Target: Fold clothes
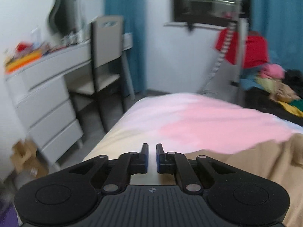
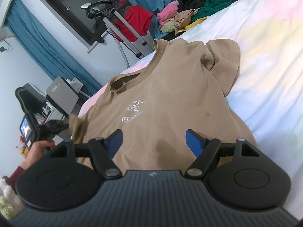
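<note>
A tan T-shirt [image 2: 170,98] with a white printed logo lies spread face up on the bed, collar toward the far side, one sleeve at the right. My right gripper [image 2: 153,141] is open and empty, hovering over the shirt's lower part. My left gripper [image 1: 152,156] has its jaws nearly together with a narrow gap, holding nothing, above the bed's near edge; the tan shirt [image 1: 255,160] shows at its right. The left gripper also shows in the right wrist view [image 2: 55,127], held in a hand beside the shirt's left sleeve.
The bed has a pastel pink, white and yellow cover [image 1: 189,117]. A pile of mixed clothes [image 2: 197,9] lies at the far end. A garment steamer with a red garment [image 2: 132,22] stands by the window. A grey dresser [image 1: 47,98] and chair [image 1: 106,56] stand left of the bed.
</note>
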`<act>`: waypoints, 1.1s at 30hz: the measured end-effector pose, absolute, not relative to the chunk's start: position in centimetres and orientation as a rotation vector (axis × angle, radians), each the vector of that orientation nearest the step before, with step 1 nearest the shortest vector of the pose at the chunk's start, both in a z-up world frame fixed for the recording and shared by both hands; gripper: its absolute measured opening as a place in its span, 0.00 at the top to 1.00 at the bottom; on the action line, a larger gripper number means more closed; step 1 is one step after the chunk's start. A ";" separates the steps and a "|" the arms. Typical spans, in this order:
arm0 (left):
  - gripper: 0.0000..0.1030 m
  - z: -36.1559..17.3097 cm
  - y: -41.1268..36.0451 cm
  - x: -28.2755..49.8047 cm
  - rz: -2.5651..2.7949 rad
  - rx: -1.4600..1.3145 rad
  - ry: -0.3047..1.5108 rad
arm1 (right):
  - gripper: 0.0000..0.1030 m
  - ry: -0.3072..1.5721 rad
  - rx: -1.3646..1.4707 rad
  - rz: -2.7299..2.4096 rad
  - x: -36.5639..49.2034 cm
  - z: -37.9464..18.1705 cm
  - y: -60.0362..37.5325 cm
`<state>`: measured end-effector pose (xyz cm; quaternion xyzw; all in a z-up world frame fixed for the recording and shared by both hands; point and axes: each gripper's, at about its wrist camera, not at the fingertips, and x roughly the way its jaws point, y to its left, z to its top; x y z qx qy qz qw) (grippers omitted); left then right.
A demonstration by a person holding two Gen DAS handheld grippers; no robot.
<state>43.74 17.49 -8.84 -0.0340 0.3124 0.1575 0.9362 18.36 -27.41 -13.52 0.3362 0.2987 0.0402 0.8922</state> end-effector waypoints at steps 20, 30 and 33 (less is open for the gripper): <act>0.19 -11.0 7.5 38.5 0.154 -0.128 0.677 | 0.26 0.602 0.666 0.068 18.1 -12.8 -27.3; 0.91 -9.0 12.6 35.4 0.273 -0.327 0.559 | 0.26 0.583 0.709 0.077 18.0 -13.1 -28.0; 0.91 -9.1 14.0 35.2 0.313 -0.262 0.576 | 0.26 0.572 0.721 0.080 17.9 -12.9 -28.1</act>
